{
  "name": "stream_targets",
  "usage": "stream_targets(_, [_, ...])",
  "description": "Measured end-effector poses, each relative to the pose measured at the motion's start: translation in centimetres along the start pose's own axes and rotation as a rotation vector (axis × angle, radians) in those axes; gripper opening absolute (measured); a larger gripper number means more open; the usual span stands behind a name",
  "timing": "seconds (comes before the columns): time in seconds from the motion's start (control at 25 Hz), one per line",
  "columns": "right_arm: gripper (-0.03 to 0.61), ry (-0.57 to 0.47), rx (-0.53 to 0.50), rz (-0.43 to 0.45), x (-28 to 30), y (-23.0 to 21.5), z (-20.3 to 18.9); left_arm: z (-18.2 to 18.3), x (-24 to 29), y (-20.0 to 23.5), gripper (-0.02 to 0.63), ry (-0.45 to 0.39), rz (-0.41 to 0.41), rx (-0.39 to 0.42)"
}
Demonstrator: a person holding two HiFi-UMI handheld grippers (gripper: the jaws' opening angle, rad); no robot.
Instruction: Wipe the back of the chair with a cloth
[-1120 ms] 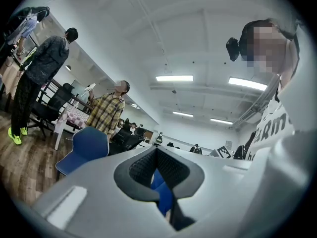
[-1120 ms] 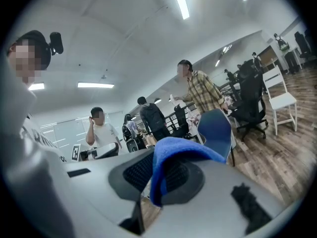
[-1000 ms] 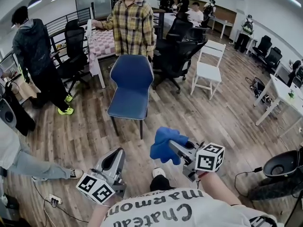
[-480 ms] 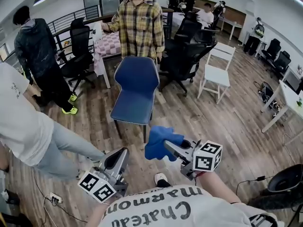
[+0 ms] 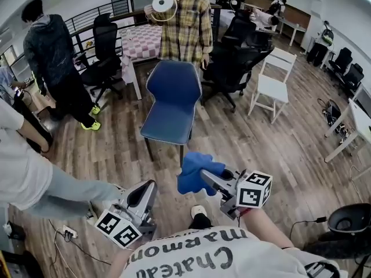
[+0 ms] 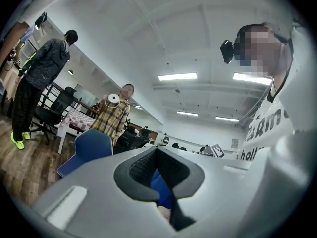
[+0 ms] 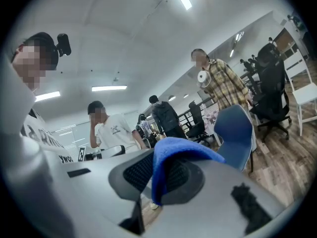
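Note:
A blue chair [image 5: 172, 97] stands on the wood floor ahead of me, its seat facing me and its backrest on the far side. It shows too in the left gripper view as the chair [image 6: 91, 145] and in the right gripper view as the chair [image 7: 237, 133]. My right gripper [image 5: 203, 175] is shut on a blue cloth [image 5: 196, 171], held well short of the chair; the cloth [image 7: 183, 150] drapes over its jaws. My left gripper [image 5: 145, 189] hangs lower left, jaws closed together with nothing in them [image 6: 157, 150].
A person in a plaid shirt [image 5: 185, 28] stands right behind the chair holding a white roll. A person in dark clothes [image 5: 52, 57] is at left, another's leg [image 5: 52, 184] at lower left. Black office chairs [image 5: 237, 62] and a white chair [image 5: 272, 86] stand to the right.
The person behind the chair has raised a white roll. Someone in a white shirt and grey trousers has stepped in at the left. My right gripper and cloth drifted slightly left.

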State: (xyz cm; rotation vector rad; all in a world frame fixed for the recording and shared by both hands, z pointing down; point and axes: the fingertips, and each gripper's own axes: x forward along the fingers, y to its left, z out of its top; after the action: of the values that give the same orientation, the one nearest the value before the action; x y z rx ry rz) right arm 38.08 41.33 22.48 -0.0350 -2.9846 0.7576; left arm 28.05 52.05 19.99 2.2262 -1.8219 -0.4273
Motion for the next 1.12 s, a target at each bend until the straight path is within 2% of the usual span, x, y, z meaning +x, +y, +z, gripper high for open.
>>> stream_targets(0.36, [0.046, -0.020, 0.008, -0.011, 0.8, -1.6, 0.6, -0.5, -0.3, 1.6, 0.004, -0.003, 0.058, -0.019])
stream_targets(1.12, [0.046, -0.013, -0.036, 0.063, 6.3, -11.9, 8.9, 2.8, 11.0, 9.4, 0.004, -0.069, 0.134, -0.035])
